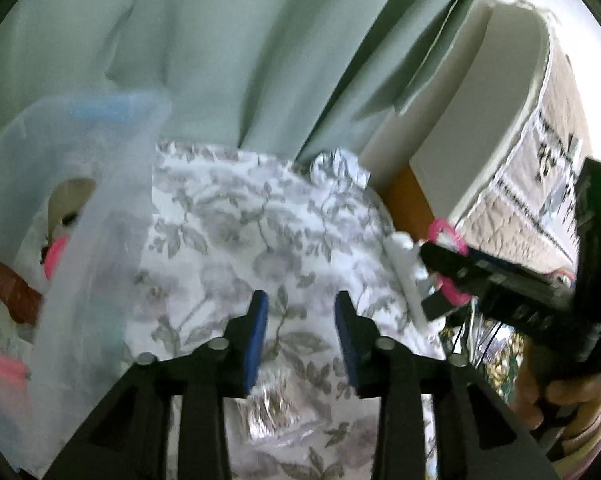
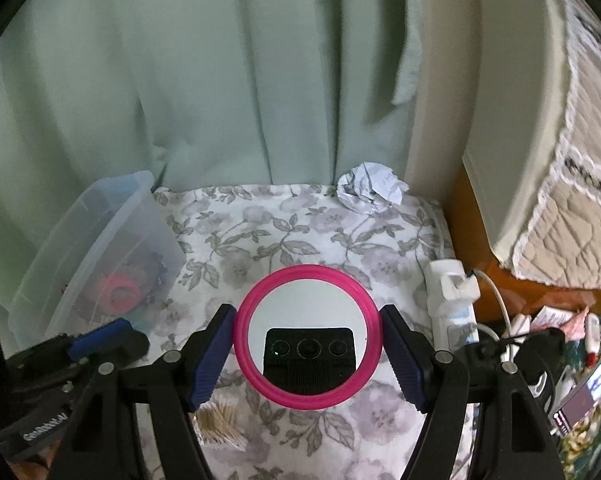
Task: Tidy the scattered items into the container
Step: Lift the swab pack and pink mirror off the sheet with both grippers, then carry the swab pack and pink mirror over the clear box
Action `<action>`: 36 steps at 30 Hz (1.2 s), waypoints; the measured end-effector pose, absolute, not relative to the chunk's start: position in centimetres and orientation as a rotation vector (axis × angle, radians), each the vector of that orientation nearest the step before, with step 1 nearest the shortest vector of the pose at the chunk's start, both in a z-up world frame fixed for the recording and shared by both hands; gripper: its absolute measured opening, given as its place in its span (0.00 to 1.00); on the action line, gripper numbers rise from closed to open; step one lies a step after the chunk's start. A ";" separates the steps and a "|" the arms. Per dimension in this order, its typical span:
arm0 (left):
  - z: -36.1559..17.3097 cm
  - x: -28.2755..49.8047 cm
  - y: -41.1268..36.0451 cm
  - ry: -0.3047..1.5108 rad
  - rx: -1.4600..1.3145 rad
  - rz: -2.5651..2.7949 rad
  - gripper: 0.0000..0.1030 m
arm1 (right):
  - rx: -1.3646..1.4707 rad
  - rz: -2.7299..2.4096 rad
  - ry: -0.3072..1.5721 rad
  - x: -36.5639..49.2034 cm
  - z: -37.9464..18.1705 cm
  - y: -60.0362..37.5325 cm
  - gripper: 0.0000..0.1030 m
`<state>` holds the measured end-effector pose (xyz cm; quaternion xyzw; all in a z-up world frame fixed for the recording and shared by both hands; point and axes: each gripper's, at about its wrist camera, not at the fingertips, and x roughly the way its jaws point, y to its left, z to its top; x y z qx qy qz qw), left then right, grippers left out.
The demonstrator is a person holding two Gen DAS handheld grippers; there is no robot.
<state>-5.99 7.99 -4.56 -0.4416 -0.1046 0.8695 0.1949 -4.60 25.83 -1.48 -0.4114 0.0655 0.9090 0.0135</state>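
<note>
Floral bedsheet, white with grey flowers, covers the surface in front of a pale green curtain. The right gripper clamps a round pink-framed mirror between its blue pads, lifted above the sheet; the glass reflects the gripper's own camera. The left gripper hangs near the sheet with its jaws narrowly apart and nothing between them. On the left stands a clear plastic container, already holding pink and dark items, blurred through the wall. A crumpled paper ball lies at the far edge of the sheet, by the curtain. A white power strip with a plugged-in white adapter lies along the sheet's right edge. A small bundle of toothpicks rests on the sheet near the right gripper's left finger. A quilted mattress stands on edge at the right.
</note>
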 end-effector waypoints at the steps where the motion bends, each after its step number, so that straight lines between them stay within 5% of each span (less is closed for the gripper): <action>1: -5.3 -5.9 8.2 -0.284 -1.266 2.427 0.51 | -1.284 2.828 0.215 -4.3 -1.6 26.1 0.73; 10: -10.4 -5.1 10.2 -0.150 -1.470 2.391 0.72 | -1.314 2.796 0.300 -3.0 -3.8 28.0 0.73; 33: -16.6 -5.2 10.5 -0.081 -1.710 2.363 0.73 | -1.429 2.770 0.301 -4.4 -6.4 27.0 0.73; 36: -16.5 -5.1 10.3 -0.080 -1.703 2.366 0.67 | -1.432 2.768 0.283 -4.5 -6.2 26.6 0.73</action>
